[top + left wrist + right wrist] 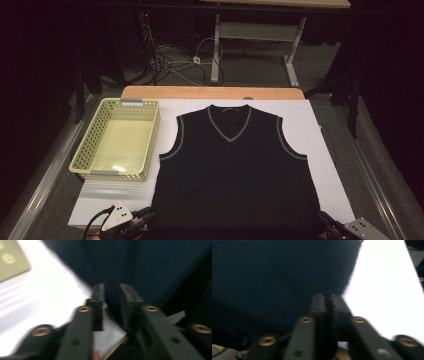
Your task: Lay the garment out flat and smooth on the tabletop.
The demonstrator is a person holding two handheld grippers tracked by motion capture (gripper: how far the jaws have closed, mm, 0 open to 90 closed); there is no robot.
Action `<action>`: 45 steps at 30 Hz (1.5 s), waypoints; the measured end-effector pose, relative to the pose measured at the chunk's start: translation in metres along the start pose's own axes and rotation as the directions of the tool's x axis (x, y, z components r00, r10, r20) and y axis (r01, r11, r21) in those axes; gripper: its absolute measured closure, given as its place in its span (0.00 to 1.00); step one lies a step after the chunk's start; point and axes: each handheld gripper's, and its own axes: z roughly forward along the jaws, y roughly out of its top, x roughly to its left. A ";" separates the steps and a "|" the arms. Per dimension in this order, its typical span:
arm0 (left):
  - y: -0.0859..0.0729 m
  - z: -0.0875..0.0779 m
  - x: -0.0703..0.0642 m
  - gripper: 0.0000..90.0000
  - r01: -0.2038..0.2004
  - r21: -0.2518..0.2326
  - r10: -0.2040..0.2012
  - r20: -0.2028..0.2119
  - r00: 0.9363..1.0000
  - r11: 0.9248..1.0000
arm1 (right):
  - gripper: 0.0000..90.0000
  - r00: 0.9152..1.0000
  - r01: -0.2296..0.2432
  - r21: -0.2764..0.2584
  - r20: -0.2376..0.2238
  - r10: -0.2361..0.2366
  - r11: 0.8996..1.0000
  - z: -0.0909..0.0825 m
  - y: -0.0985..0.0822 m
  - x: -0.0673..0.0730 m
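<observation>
Dim room, table covered with a white sheet [327, 165]. At the near edge the left gripper [142, 221] sits on the bottom-left hem corner of a dark V-neck vest [232, 170], jaws a bit apart with cloth between them. The right gripper [327, 223] is at the bottom-right corner, jaws nearly together, pinching the hem. The vest lies flat mid-table; a pale yellow basket [82, 157] is just left, cables [165, 62] beyond.
</observation>
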 end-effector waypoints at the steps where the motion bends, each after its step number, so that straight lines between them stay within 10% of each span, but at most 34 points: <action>1: 0.000 0.000 0.001 0.73 0.014 -0.016 -0.014 0.005 1.000 1.000 | 0.79 1.000 -0.011 -0.006 -0.020 0.011 1.000 0.000 0.000 0.000; 16: 0.022 0.017 -0.002 0.21 0.013 -0.078 -0.011 0.034 0.999 0.997 | 0.21 0.997 -0.067 -0.112 -0.056 0.061 0.991 -0.011 -0.004 -0.002; 26: 0.027 0.019 -0.004 0.00 0.025 -0.058 -0.023 0.030 0.999 0.998 | 0.02 0.998 -0.052 -0.093 -0.051 0.047 0.994 0.000 -0.003 0.001; 45: 0.030 0.020 0.007 0.00 0.032 -0.059 -0.029 0.053 0.998 0.998 | 0.00 0.996 -0.059 -0.156 -0.073 0.048 0.986 0.015 0.022 0.015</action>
